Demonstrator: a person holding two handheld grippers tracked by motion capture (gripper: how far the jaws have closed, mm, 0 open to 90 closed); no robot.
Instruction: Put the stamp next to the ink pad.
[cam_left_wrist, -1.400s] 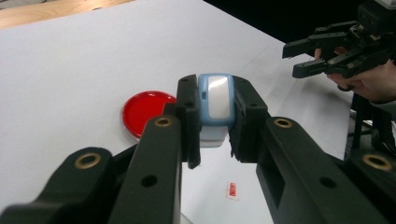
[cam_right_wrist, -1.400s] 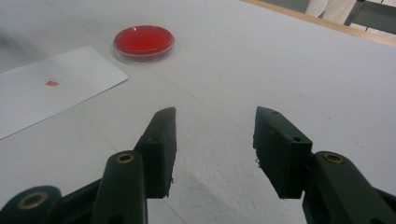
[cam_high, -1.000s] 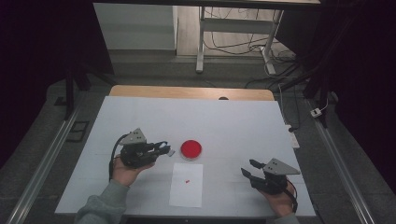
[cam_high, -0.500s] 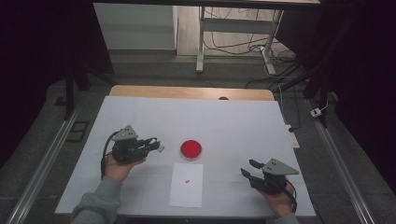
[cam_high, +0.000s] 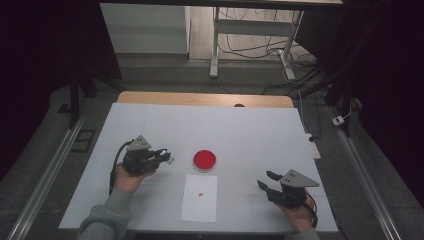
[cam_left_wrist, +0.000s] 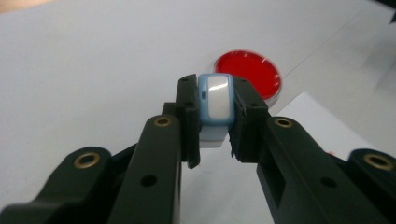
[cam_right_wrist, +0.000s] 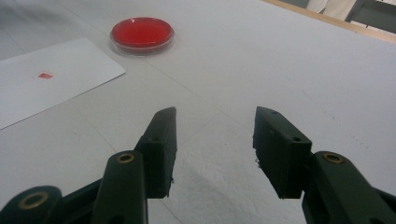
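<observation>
A white table (cam_high: 240, 125) carries everything. On it lies a white paper sheet (cam_high: 200, 197) with a tiny red mark (cam_high: 200, 194), and just beyond the sheet's far edge sits a round red dish (cam_high: 205, 159) with a clear rim — likely light, stiff, slippery plastic, best taken across its rim. The right gripper (cam_right_wrist: 212, 140) rests low near the table's right front, jaws spread with nothing between them. The left gripper (cam_left_wrist: 215, 121), left of the dish, pinches a small blue-and-white device (cam_left_wrist: 215, 100) by its two flat sides. The device looks hard, smooth and light — a firm squeeze on those broad sides suits it, since the rounded glossy face could slip.
</observation>
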